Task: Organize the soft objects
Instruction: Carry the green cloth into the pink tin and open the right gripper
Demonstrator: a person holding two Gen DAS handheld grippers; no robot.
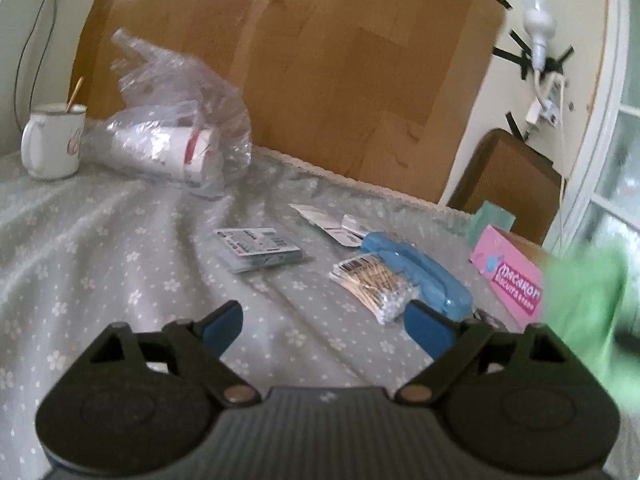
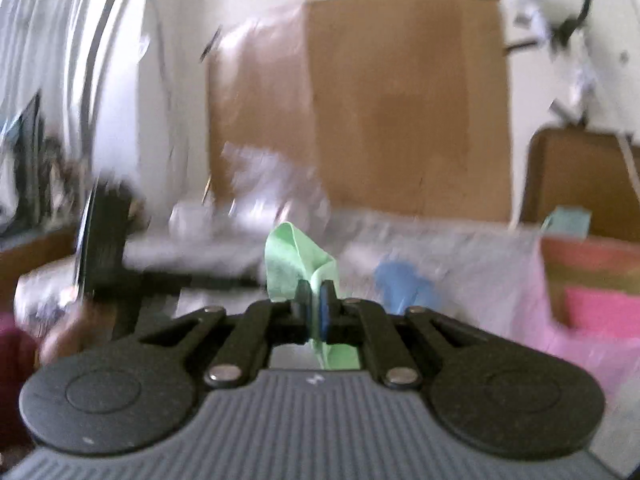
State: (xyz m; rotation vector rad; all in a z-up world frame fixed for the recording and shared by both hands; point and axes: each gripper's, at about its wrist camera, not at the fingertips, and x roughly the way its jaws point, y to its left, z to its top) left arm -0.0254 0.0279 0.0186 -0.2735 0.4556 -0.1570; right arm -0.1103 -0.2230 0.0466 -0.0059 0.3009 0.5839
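My right hand-held gripper (image 2: pixel 316 304) is pressed together on one green cloth (image 2: pixel 298 264), a fold of which stands up past the pads while a tail hangs down behind them; the right wrist view is smeared, so I cannot tell how much of the cloth hangs below. In the left wrist view the same green cloth (image 1: pixel 580 320) fills the right edge, so it lies to the right of my left hand-held gripper (image 1: pixel 326 326), which is spread wide with nothing between its blue pads, hovering over the flowered bench (image 1: pixel 100 240). The relation that matters for me: the cloth is already in my right hand, and the pink box (image 1: pixel 508 276) sits just beside it at the far right, nearer to my right hand than my left, so I judge that is where the cloth could go. Ahead of the left gripper lie one packet of cotton swabs (image 1: pixel 372 286), touching one blue case (image 1: pixel 416 272) whose long axis runs away and to the left, one flat packet (image 1: pixel 260 250) and one card (image 1: pixel 328 220). Farther left I count one plastic bag (image 1: pixel 176 136) and one mug (image 1: pixel 54 144).
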